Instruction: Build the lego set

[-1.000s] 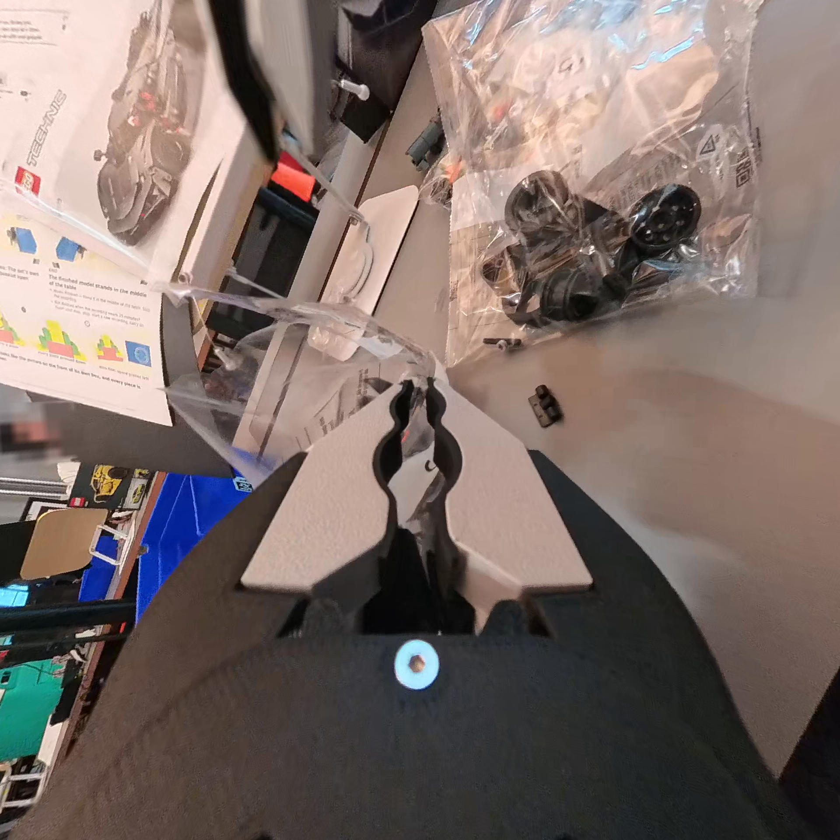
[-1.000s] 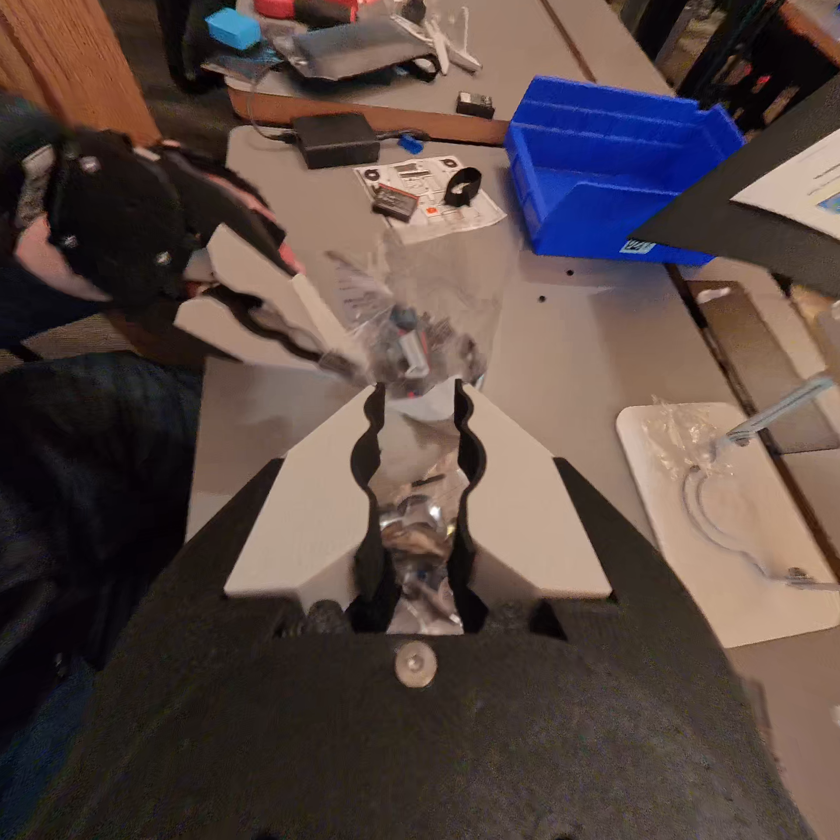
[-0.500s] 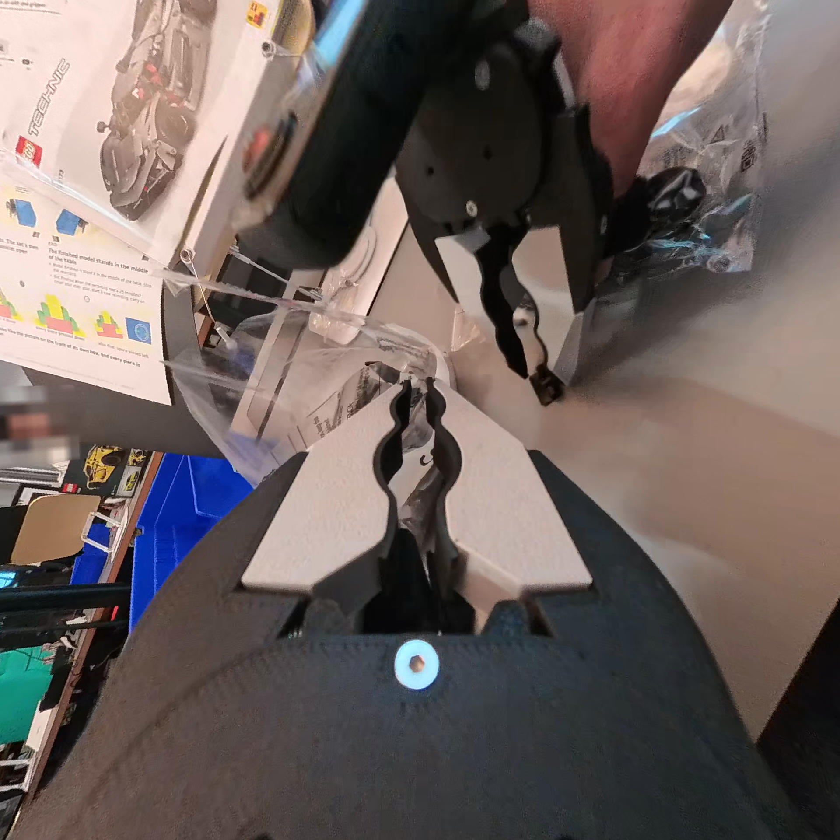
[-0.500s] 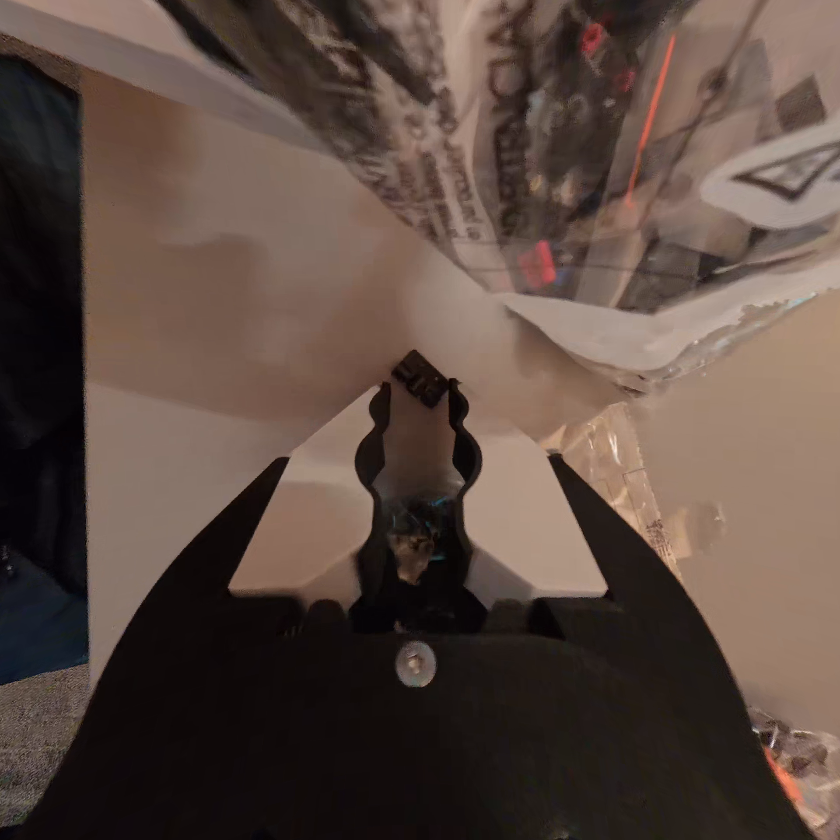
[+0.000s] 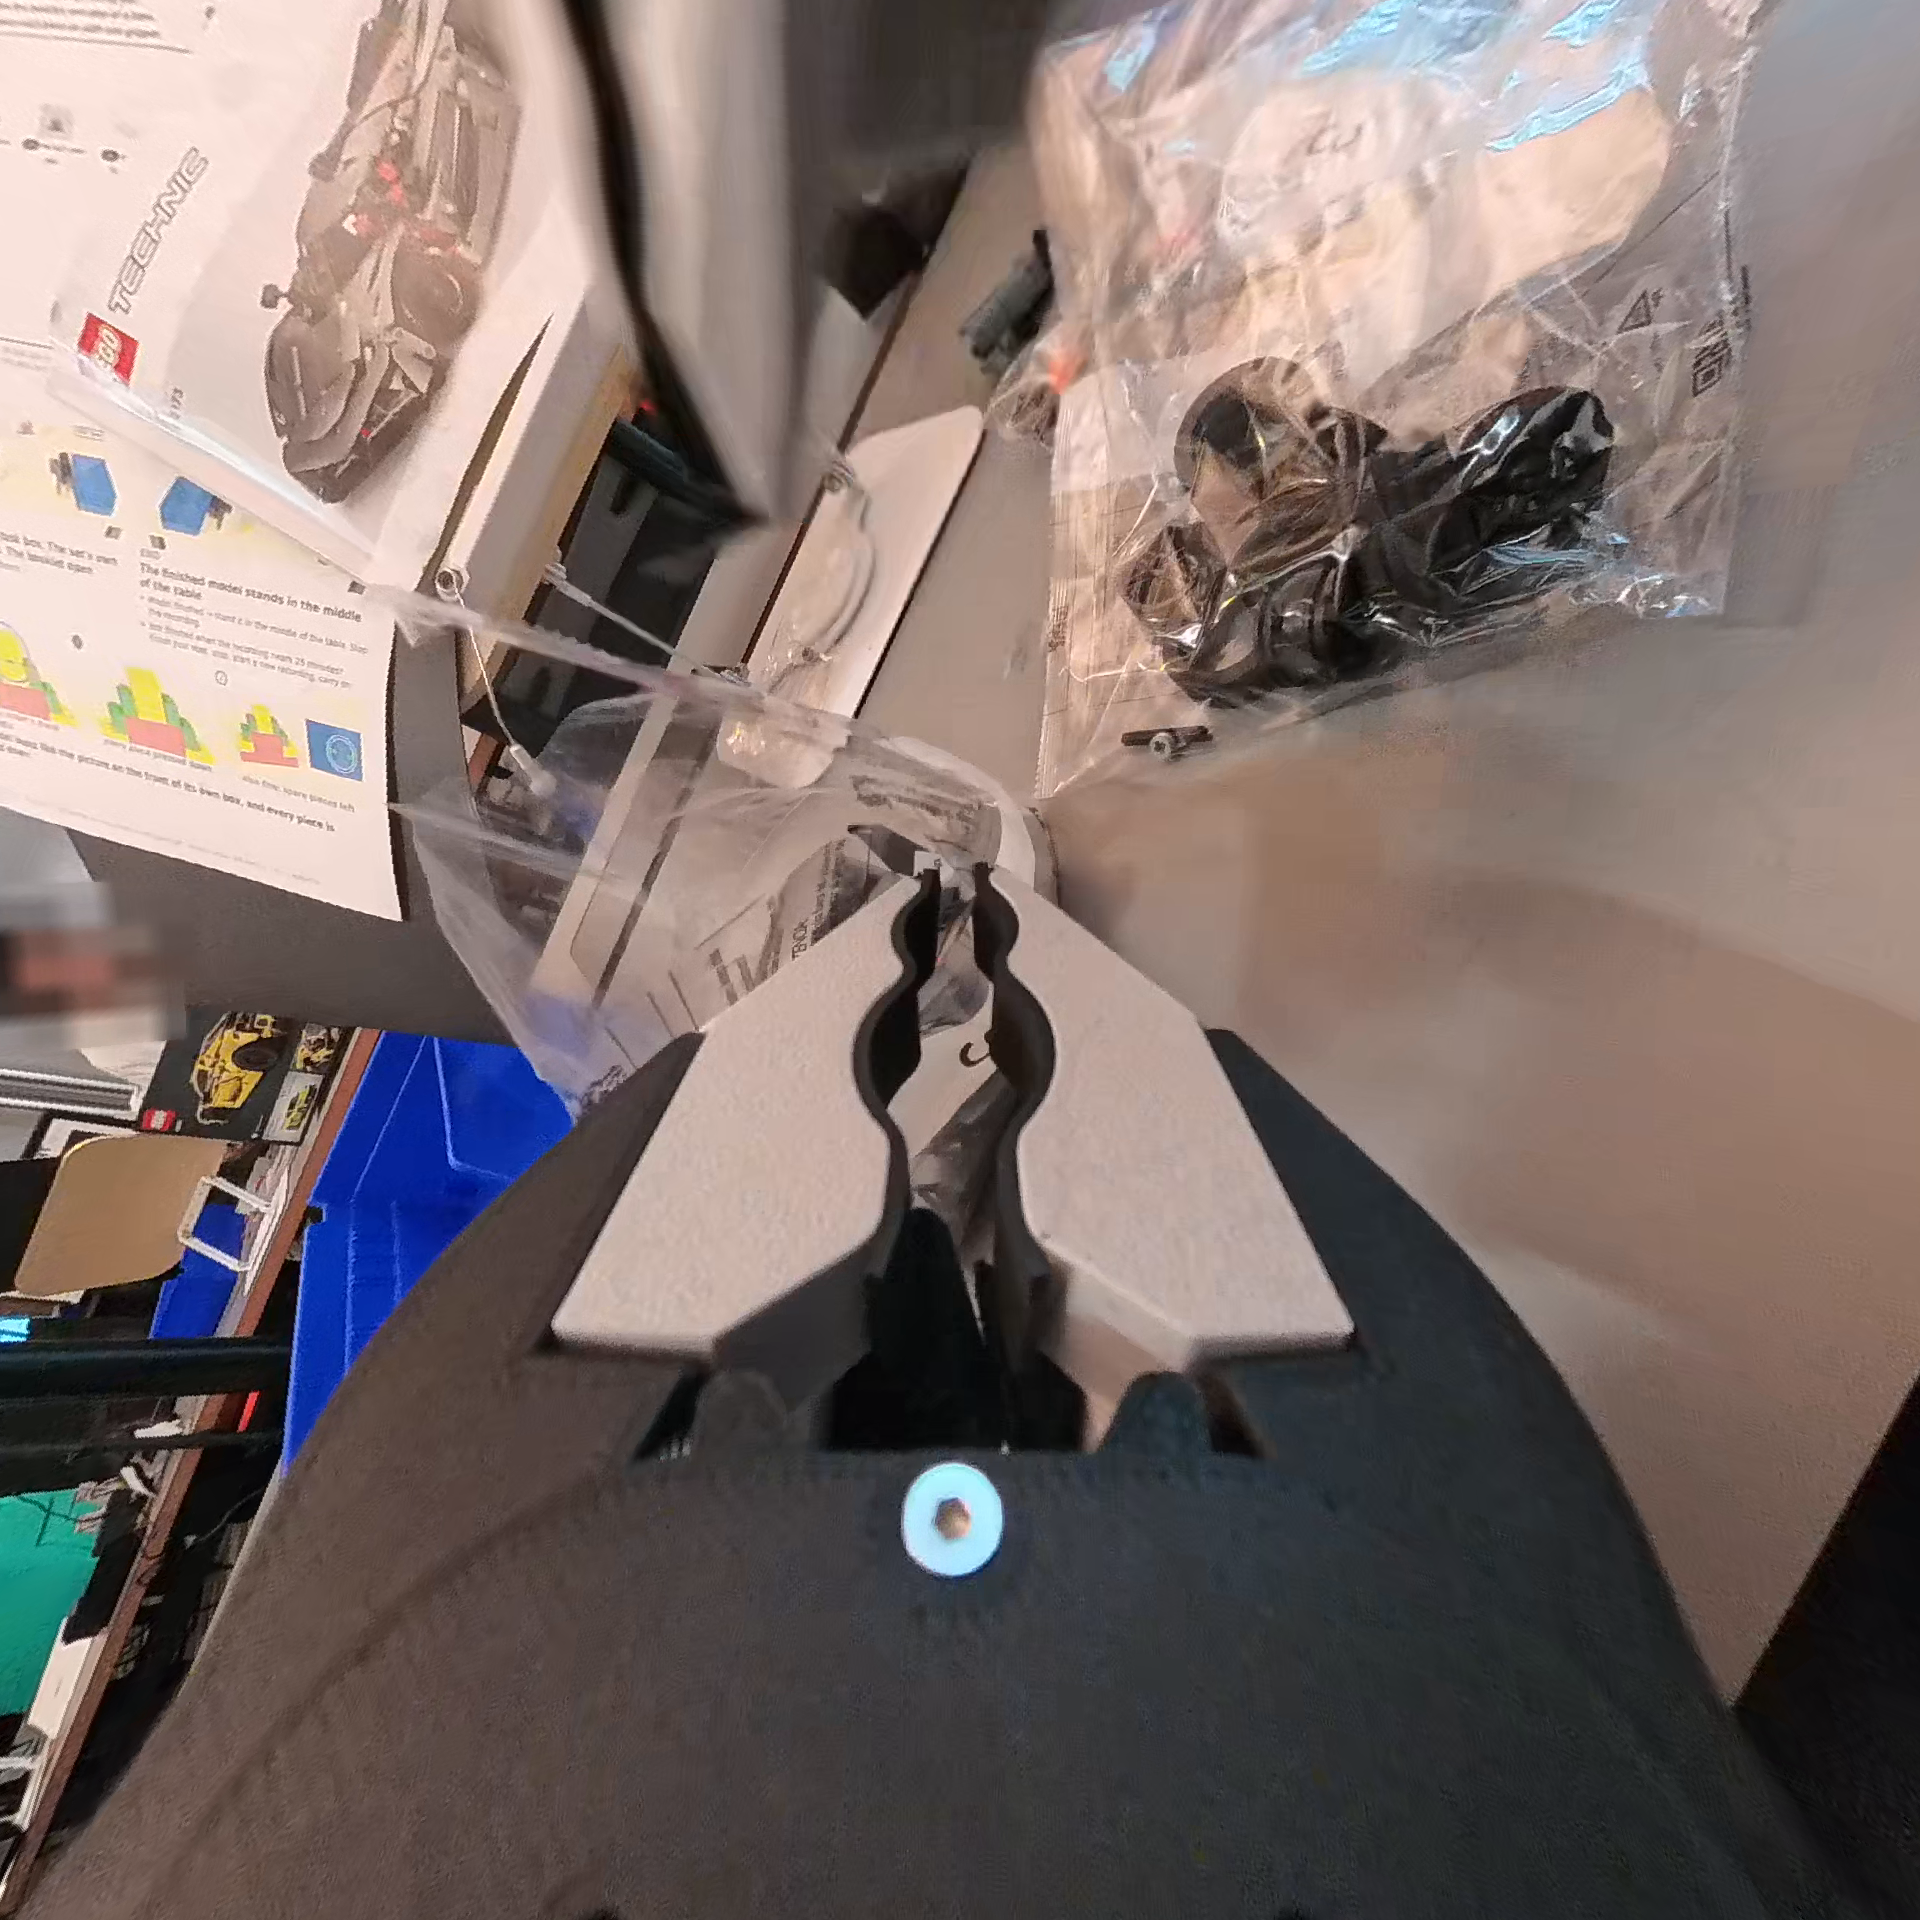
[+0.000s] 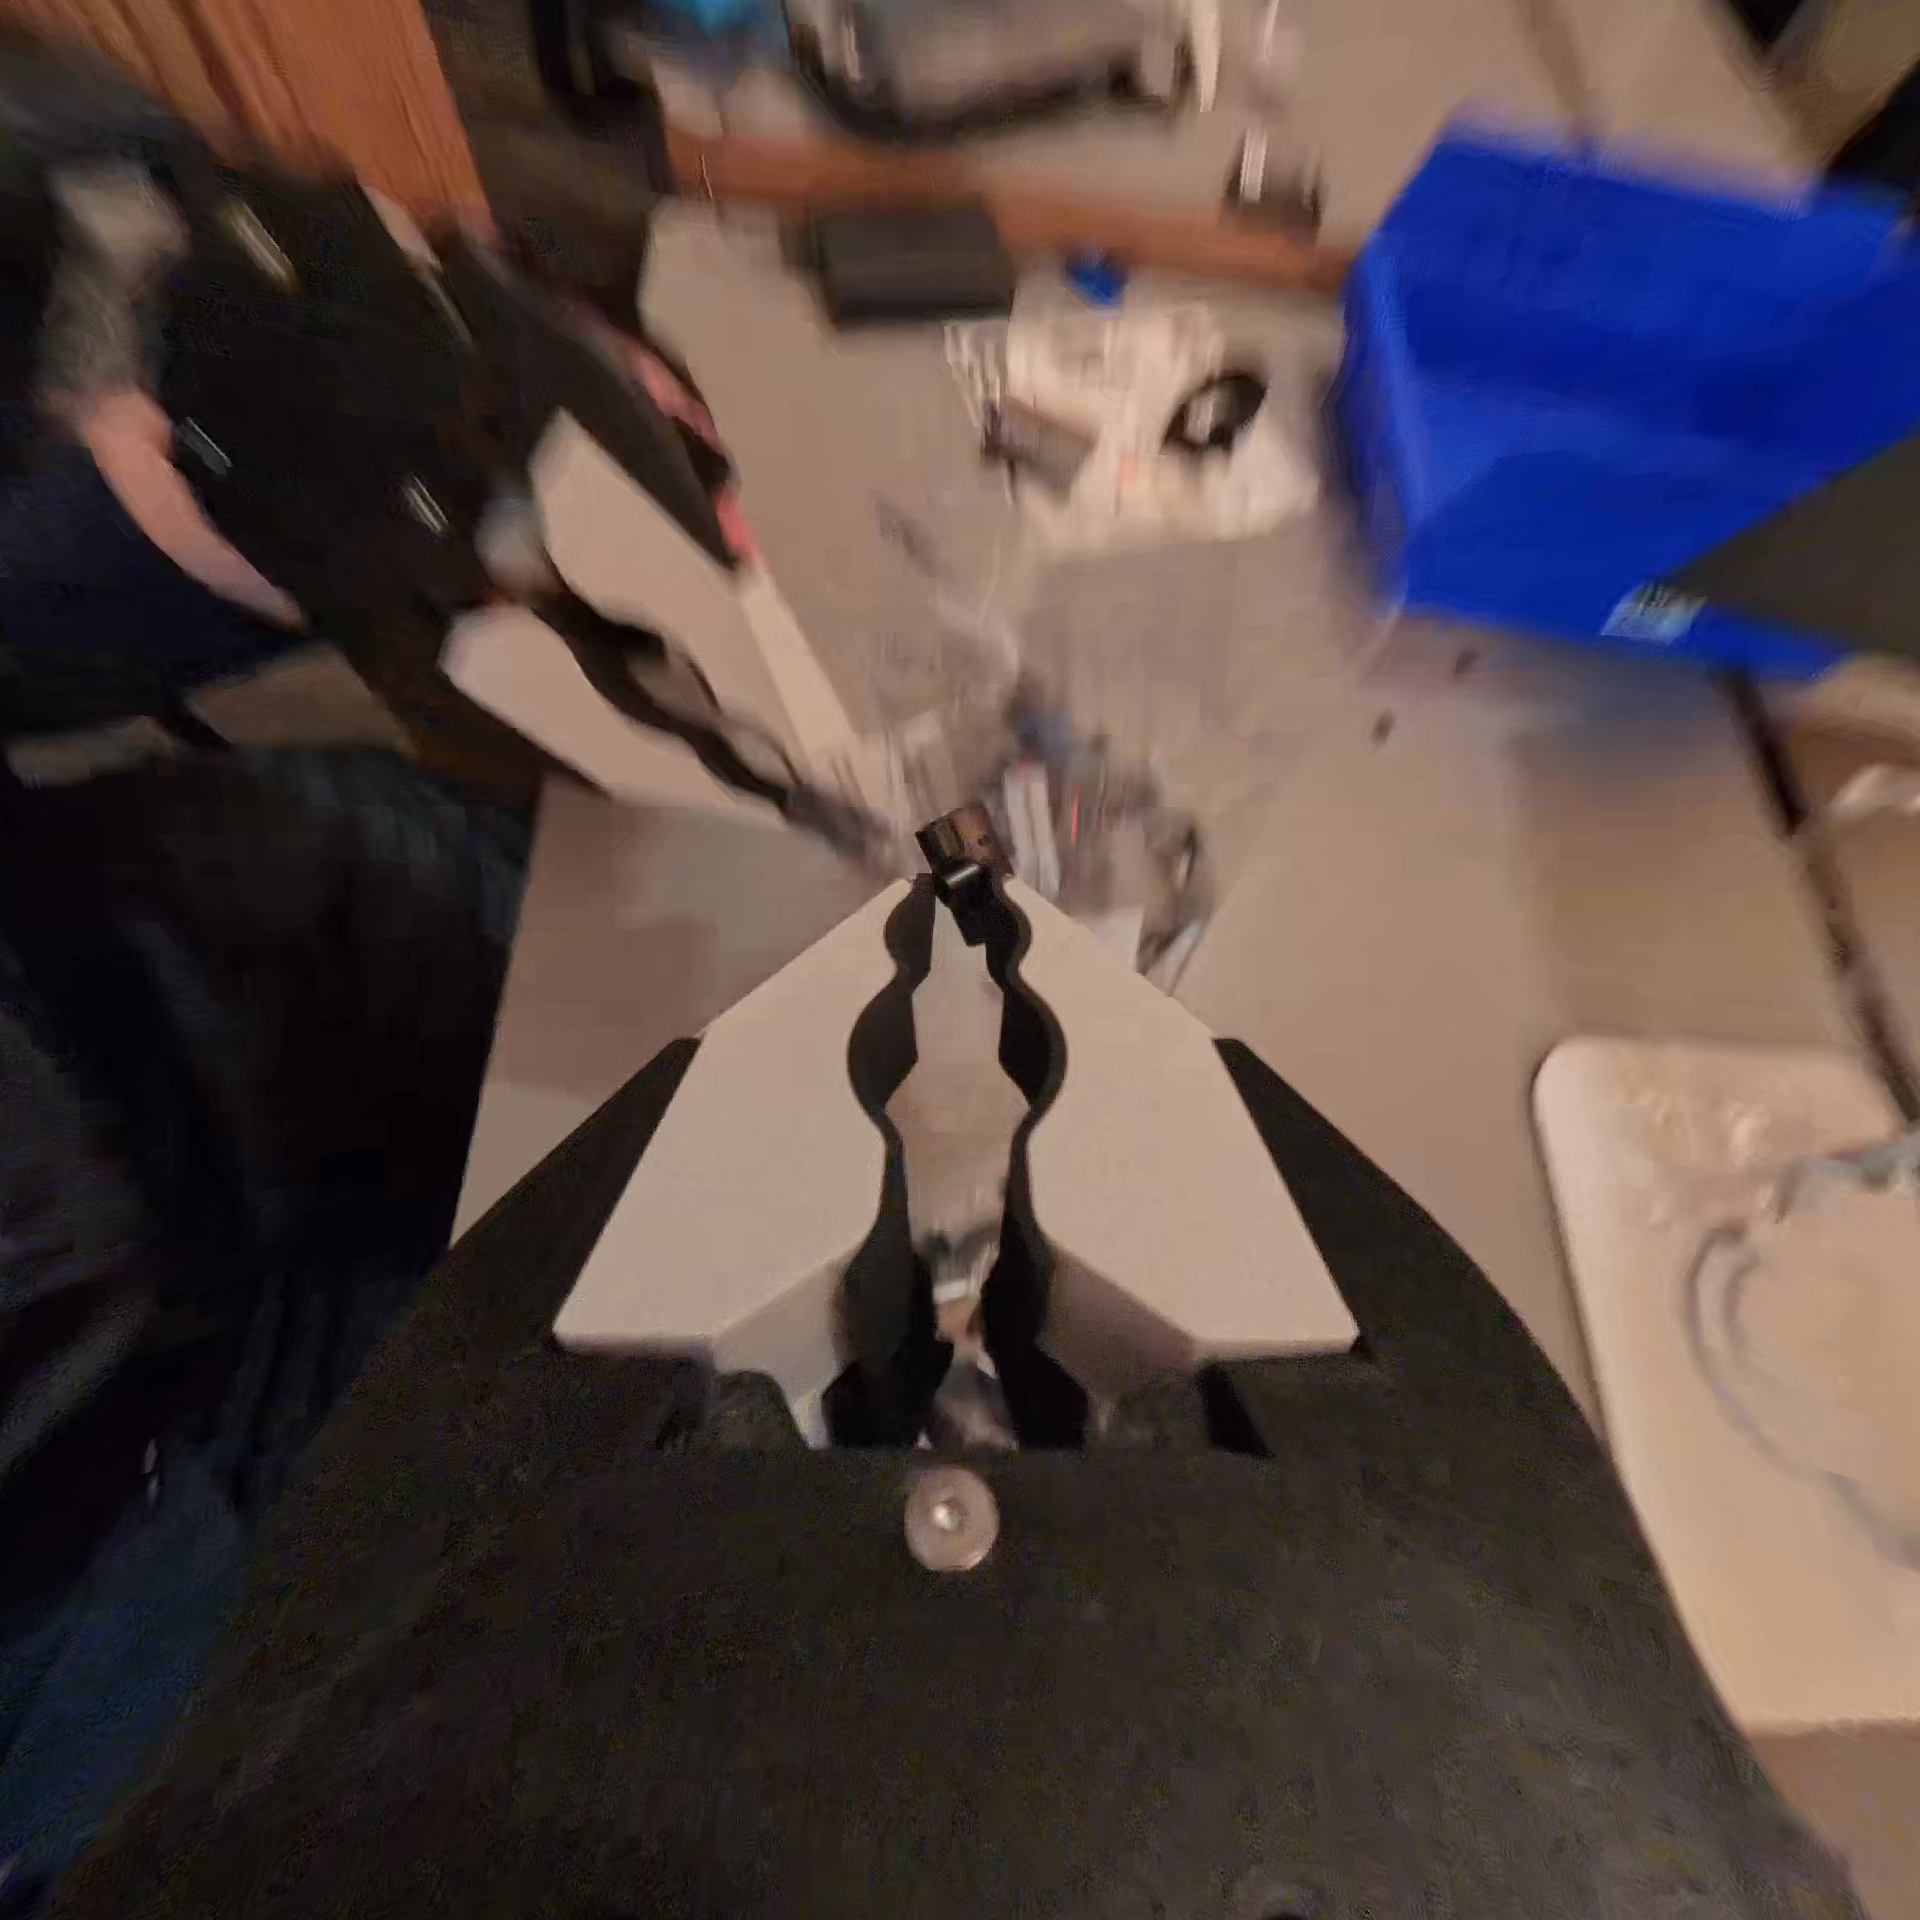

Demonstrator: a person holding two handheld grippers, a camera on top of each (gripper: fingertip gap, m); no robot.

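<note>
Lego piece (image 6: 961,862), small and black, had just come off the tabletop (image 5: 1455,1039), pinched in the right gripper (image 6: 961,883), while the left gripper (image 5: 951,883) stayed clamped on what seemed a clear parts bag (image 5: 644,883).

The left claw (image 5: 954,883) has rough, matt grey plastic fingers (image 5: 758,1153) on a grainy black body, with 1 shiny metal screw (image 5: 952,1520). It pinches a thin, clear, shiny plastic bag (image 5: 665,883). Another crinkly clear plastic bag of black wheels (image 5: 1371,520) lies on the smooth, matt grey worktop (image 5: 1507,1039). The white printed paper sheets (image 5: 208,436) look smooth. The right claw (image 6: 956,883) pinches a small, shiny black plastic piece (image 6: 962,847). The blue plastic bin (image 6: 1600,384) looks smooth.
</note>
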